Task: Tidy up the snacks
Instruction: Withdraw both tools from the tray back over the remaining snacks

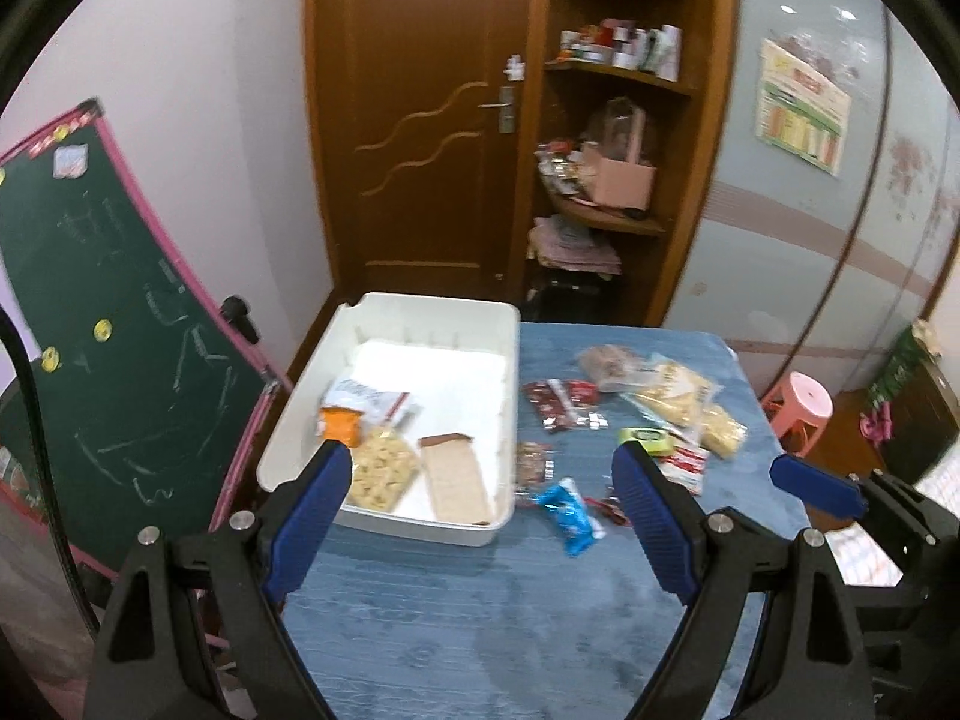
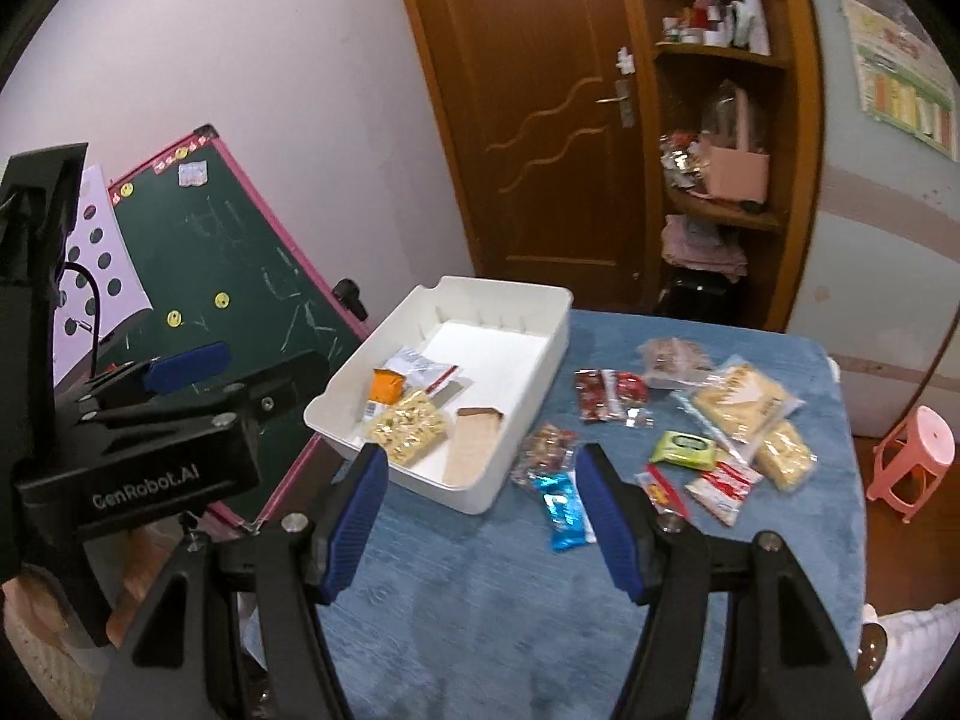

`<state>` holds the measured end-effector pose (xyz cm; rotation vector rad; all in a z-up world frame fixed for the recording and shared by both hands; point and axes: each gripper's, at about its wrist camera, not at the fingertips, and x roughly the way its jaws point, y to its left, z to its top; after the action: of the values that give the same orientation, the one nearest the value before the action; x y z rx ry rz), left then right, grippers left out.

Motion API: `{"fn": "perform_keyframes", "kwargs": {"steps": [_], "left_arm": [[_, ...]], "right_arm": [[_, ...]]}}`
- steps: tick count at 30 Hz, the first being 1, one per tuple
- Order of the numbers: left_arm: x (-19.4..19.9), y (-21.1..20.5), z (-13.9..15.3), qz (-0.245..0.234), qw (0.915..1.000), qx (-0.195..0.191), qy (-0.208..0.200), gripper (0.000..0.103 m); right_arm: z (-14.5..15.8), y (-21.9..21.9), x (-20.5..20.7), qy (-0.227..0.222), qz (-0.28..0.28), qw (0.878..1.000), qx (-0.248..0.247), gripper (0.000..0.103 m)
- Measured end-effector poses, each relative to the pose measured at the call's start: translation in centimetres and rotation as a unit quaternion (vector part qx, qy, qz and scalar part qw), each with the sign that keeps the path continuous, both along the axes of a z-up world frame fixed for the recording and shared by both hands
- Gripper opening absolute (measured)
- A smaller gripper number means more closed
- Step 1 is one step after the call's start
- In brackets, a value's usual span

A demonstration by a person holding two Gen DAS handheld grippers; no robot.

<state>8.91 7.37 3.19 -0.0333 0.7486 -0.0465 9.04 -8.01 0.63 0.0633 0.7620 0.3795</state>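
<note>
Both grippers are hovering above the near edge of the blue-clothed table (image 1: 456, 630), pointing down at it. Left gripper (image 1: 480, 480): blue-padded jaws are standing wide, nothing between them. Right gripper (image 2: 480, 480): jaws are sitting at a middling gap, also gripping nothing; the blue foil snack packet (image 2: 564, 510) is lying on the cloth below that gap, not touched.

White rectangular plastic bin (image 1: 510, 360) is sitting at the table's far left corner. Inside it: an orange-and-white packet (image 1: 342, 420), a clear bag of pale yellow snack pieces (image 1: 384, 468), and a flat brown wafer bar (image 1: 453, 480) just beside that bag.

Loose snacks are lying on the cloth right of the bin: red sachets (image 2: 606, 396), a small clear bag of mixed candies (image 2: 543, 447) touching the bin wall, a lime-green pack (image 2: 687, 447), a red-and-white packet (image 2: 723, 483), large clear bags of yellow crackers (image 2: 744, 399), and a clear bag of brownish snacks (image 2: 672, 360) at the far side.

Green chalkboard with pink frame (image 1: 114, 324) is leaning left of the table.
</note>
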Motion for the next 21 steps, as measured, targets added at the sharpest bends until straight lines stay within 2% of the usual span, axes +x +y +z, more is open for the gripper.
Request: {"fn": "perform_keyframes", "kwargs": {"steps": [4,9,14,21], "left_arm": [[-0.2,-3.8,0.4,-0.032,0.9994,0.013,-0.005,0.088],[0.5,-9.4,0.1,-0.079,0.9962,0.037,-0.005,0.088],[1.7,-13.9,-1.0,-0.114,0.9922,0.049,0.003,0.088],[3.4,-17.6,-3.2,-0.146,0.9879,0.049,0.022,0.088]], "right_arm": [[0.6,-3.5,-1.0,-0.017,-0.027,1.0,0.0,0.066],[0.5,-8.7,-1.4,-0.042,-0.084,0.995,-0.029,0.066],[-0.8,-14.0,-0.2,-0.036,-0.123,0.991,-0.035,0.066],[-2.4,-19.6,1.2,-0.03,-0.17,0.983,-0.058,0.066]]}}
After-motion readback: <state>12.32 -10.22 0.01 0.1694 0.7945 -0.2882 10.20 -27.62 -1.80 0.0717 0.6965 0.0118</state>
